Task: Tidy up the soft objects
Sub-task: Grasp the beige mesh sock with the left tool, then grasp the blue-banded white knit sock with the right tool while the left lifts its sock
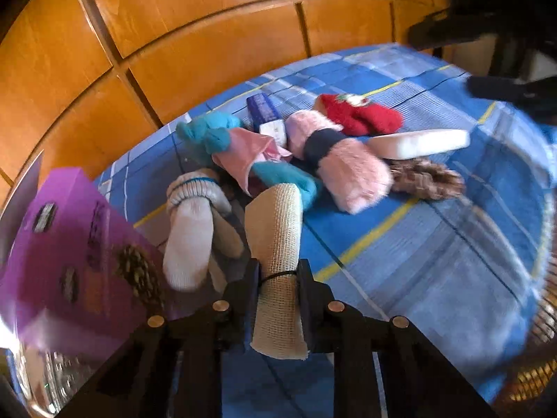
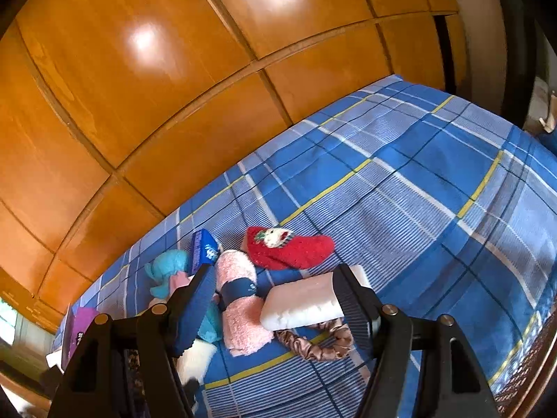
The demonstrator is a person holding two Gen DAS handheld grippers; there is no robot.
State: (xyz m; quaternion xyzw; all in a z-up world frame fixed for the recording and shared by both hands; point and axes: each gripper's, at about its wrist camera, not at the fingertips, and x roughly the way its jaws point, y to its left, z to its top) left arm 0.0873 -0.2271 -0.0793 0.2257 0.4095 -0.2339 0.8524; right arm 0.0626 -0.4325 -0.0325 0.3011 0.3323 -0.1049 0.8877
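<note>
Squeezing a rolled beige bandage (image 1: 276, 268) tight between the two black fingers of the left gripper (image 1: 278, 278), with a thin black band around the roll right where the pads are pressing. Holding it at the near edge of a pile of soft things on the blue checked bedcover (image 1: 435, 244). Hanging over the same pile with the right gripper (image 2: 275, 299), jaws standing wide apart and gripping nothing. Lying in the pile, close together and partly touching: a white sock (image 1: 189, 240) just left of the bandage, a teal fuzzy sock (image 1: 205, 132) farther back, a pink fuzzy roll (image 1: 351, 174) with a dark band around its middle, a red sock (image 1: 362, 115) with a little white face on it at the far side, a white foam block (image 1: 421, 142) to the right, and a brown scrunchie (image 1: 428, 179) just in front of that block. Sitting behind the teal sock, a small blue box (image 1: 263, 109). Standing at the near left, a purple box (image 1: 69, 244), blurry. Shining behind the bed, orange wooden cupboard doors (image 1: 174, 35).
</note>
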